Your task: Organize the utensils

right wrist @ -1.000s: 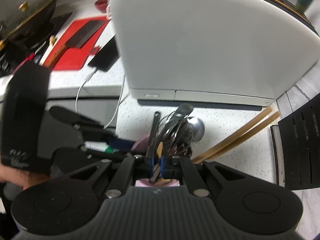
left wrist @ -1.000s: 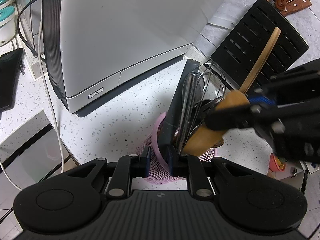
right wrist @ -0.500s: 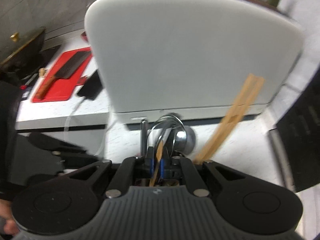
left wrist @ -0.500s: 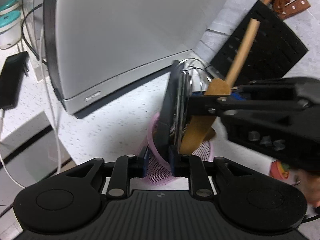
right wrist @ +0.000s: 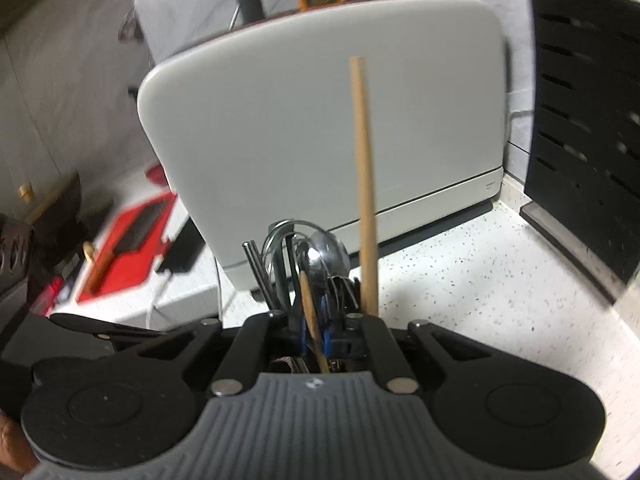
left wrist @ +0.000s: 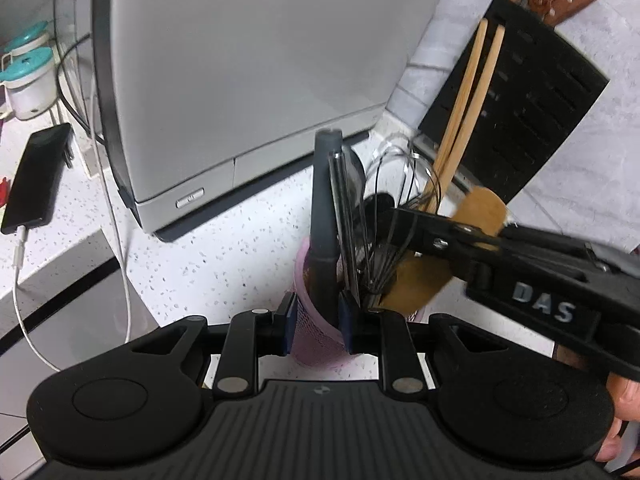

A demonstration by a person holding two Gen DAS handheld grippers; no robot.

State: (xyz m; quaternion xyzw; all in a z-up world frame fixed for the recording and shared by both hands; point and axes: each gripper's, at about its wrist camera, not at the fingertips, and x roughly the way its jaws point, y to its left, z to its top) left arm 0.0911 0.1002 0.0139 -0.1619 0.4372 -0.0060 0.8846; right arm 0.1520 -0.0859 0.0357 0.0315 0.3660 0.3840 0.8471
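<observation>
Pink mesh plastic utensil cup is standing on the speckled white counter, holding a dark grey handle, a wire whisk and a wooden spatula.

Left gripper jaws are bracketing the cup wall, having just been opening.

Right gripper jaws are nearly closed, pinching the spatula blade.

Versus 1 s ago: spatula now sitting deeper, its handle more upright.

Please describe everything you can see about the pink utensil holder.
The pink utensil holder is a round mesh cup standing upright on the speckled white counter, before the grey appliance. It holds a dark grey handle, a wire whisk, steel utensils, chopsticks and a wooden spatula. The left hand-held gripper straddles its rim, jaws just opening.
</observation>
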